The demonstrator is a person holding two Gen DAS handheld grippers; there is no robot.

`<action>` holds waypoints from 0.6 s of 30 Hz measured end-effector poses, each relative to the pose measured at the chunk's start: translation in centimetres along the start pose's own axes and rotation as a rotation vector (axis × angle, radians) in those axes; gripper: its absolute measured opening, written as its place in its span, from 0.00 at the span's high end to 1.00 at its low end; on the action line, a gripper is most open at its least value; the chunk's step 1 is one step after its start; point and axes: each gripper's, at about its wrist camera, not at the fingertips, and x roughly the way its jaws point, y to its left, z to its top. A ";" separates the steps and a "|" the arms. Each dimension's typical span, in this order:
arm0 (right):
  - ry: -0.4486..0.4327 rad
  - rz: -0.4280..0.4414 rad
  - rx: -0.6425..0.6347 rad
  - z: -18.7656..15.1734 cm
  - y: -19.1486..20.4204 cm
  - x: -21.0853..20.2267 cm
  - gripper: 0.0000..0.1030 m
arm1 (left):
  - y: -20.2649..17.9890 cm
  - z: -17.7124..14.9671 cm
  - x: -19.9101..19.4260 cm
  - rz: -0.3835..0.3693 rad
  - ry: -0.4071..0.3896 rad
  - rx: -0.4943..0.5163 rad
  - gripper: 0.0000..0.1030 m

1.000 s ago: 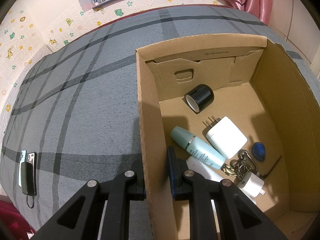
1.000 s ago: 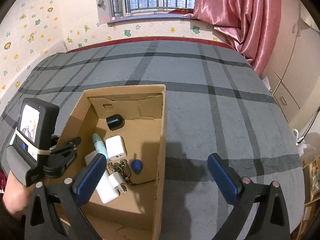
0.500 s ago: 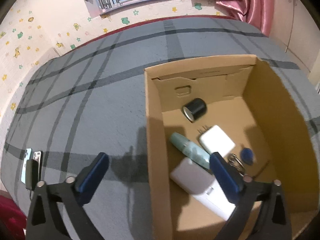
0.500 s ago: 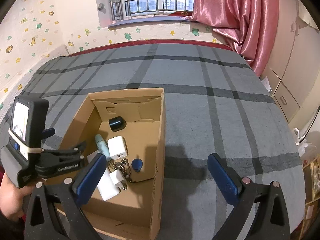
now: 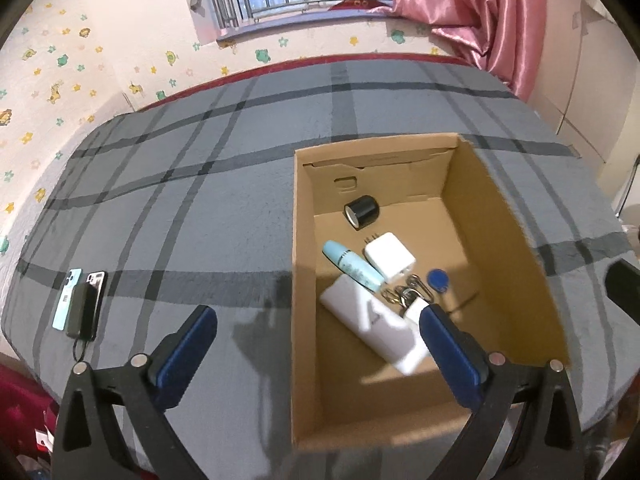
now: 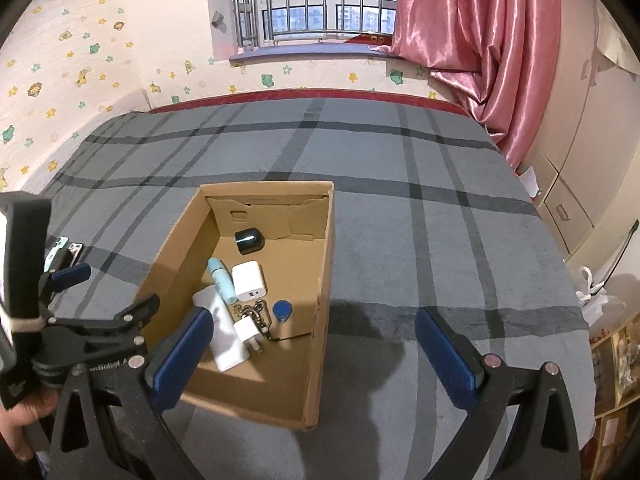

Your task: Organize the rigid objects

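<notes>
An open cardboard box (image 5: 400,168) stands on the grey plaid bed. Inside lie a black cylinder (image 5: 361,211), a teal bottle (image 5: 352,266), a white charger (image 5: 389,256), a blue tag (image 5: 437,280), a key chain (image 5: 404,292), a small white plug (image 5: 416,306) and a white power bank (image 5: 372,326). My left gripper (image 5: 316,320) hangs open and empty above the box's near left wall. From the right wrist, the box (image 6: 280,216) sits left of centre, and my right gripper (image 6: 310,320) is open and empty above its near right corner. The left gripper (image 6: 108,292) shows there, held by a hand.
Two phones (image 5: 66,304) and a black power bank (image 5: 84,312) with a cable lie on the bed near its left edge. A pink curtain (image 6: 480,60) and pale cabinets (image 6: 568,184) stand to the right, and a barred window (image 6: 320,4) lies beyond the bed.
The left gripper was shut on the box's left wall; it has let go, opened wide and pulled up and back. The right gripper has also drawn back a little.
</notes>
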 end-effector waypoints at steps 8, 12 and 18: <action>-0.024 -0.014 -0.004 -1.1 -0.1 -3.8 0.00 | -1.0 -2.2 -5.3 0.003 -0.043 -0.004 0.00; -0.057 -0.042 -0.019 -2.0 -0.1 -5.6 0.00 | -1.2 -3.0 -6.7 0.007 -0.052 -0.013 0.00; -0.069 -0.036 -0.030 -2.9 -0.2 -6.9 0.00 | -2.2 -4.7 -8.1 -0.010 -0.050 0.002 0.00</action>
